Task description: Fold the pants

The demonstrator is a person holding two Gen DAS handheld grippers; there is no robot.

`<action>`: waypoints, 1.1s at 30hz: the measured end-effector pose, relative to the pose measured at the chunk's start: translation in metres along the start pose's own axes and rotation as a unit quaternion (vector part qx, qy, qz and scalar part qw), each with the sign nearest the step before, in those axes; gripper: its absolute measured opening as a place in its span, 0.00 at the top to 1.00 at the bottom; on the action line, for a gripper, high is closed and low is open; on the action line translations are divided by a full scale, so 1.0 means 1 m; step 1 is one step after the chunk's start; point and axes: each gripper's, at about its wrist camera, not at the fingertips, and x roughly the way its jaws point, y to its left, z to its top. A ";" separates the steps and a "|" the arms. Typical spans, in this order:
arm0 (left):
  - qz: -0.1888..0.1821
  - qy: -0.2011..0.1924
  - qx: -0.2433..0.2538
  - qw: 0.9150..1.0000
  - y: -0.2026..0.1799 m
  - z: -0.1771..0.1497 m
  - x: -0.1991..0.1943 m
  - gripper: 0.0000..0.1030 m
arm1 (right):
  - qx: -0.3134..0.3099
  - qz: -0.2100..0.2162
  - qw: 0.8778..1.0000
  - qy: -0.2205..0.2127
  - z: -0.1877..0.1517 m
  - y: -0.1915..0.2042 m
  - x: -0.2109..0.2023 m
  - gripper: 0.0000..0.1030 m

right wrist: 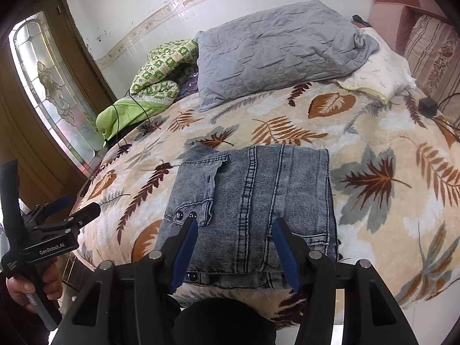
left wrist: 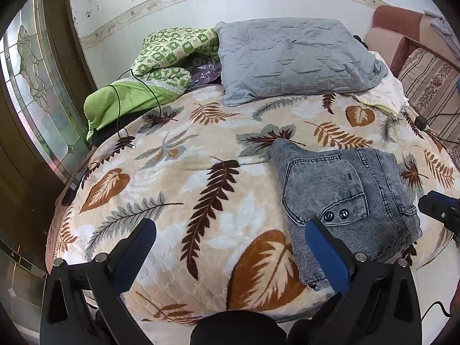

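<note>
The grey washed-denim pants (left wrist: 345, 189) lie folded into a compact rectangle on the leaf-patterned blanket (left wrist: 178, 189), near the bed's front edge. My left gripper (left wrist: 231, 224) is open over bare blanket, and its right finger (left wrist: 325, 247) overlaps the pants' left edge. In the right wrist view the pants (right wrist: 253, 195) fill the middle, pocket and two snaps to the left. My right gripper (right wrist: 235, 221) hangs open over their near edge, with nothing pinched between the blue pads. A hand holds the left gripper (right wrist: 74, 208) at the far left.
A grey quilted pillow (left wrist: 293, 57) and a green patterned quilt (left wrist: 172, 51) lie at the head of the bed. A black cable (left wrist: 120, 109) trails onto the blanket. A striped cushion (left wrist: 431, 86) and a small black adapter (left wrist: 421, 121) sit at the right. A glass-panelled door (left wrist: 31, 86) stands left.
</note>
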 end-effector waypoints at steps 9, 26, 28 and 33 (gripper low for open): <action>0.000 -0.001 -0.001 1.000 0.001 0.000 -0.002 0.00 | -0.002 -0.001 1.000 -0.004 0.002 0.001 -0.004 0.44; 0.001 0.014 0.005 1.000 -0.002 -0.004 0.006 0.00 | 0.014 -0.006 1.000 0.003 -0.005 -0.012 0.001 0.44; 0.001 0.015 0.006 1.000 -0.003 -0.004 0.008 0.00 | 0.016 -0.006 1.000 0.004 -0.005 -0.013 0.002 0.44; 0.000 0.017 0.007 1.000 -0.004 -0.003 0.011 0.00 | 0.018 -0.007 1.000 0.006 -0.004 -0.015 0.004 0.44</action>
